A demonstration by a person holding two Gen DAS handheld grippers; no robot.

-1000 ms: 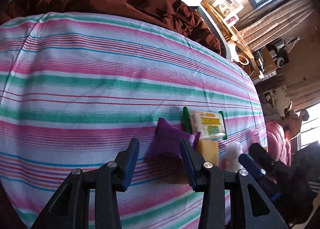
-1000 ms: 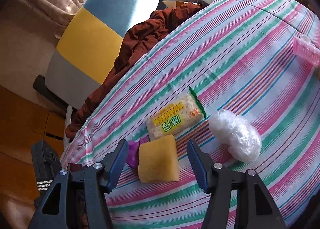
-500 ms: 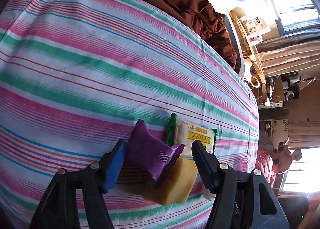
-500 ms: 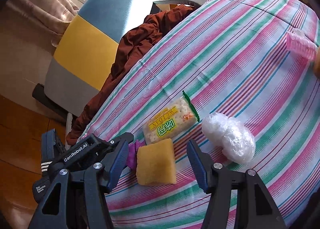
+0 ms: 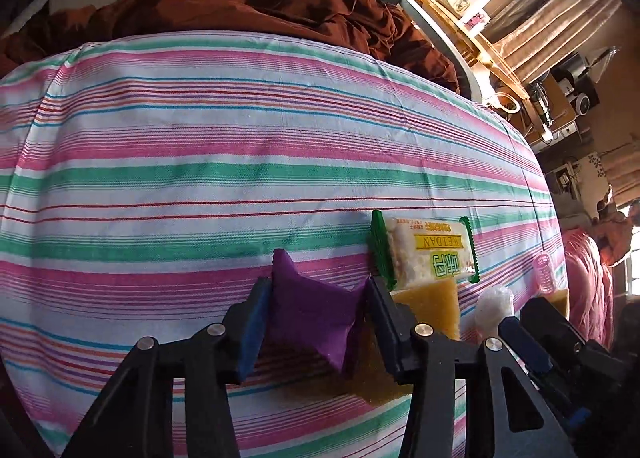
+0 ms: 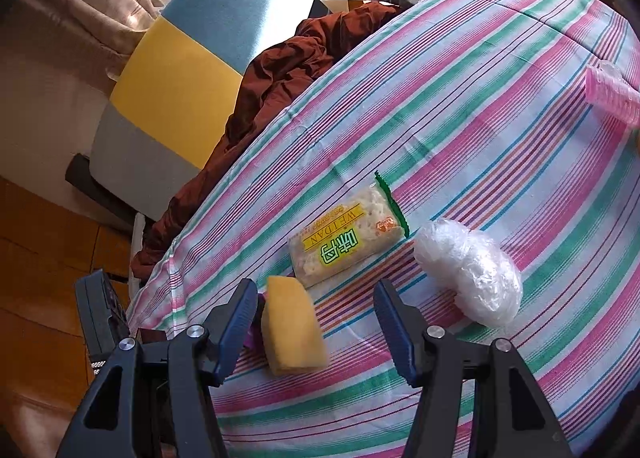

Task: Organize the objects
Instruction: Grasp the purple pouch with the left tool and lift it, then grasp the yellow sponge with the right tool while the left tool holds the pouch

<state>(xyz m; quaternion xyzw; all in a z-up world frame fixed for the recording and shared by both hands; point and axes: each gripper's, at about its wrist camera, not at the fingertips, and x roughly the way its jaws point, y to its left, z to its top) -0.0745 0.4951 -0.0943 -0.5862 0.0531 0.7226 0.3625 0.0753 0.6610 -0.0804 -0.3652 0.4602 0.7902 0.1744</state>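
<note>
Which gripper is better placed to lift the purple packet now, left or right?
Left. The left gripper has just closed on the purple packet, pads pressing both its sides. The right gripper is open, over the yellow sponge.

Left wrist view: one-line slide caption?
Left gripper pinches purple sachet on striped tablecloth, beside yellow sponge and cracker packet.
</note>
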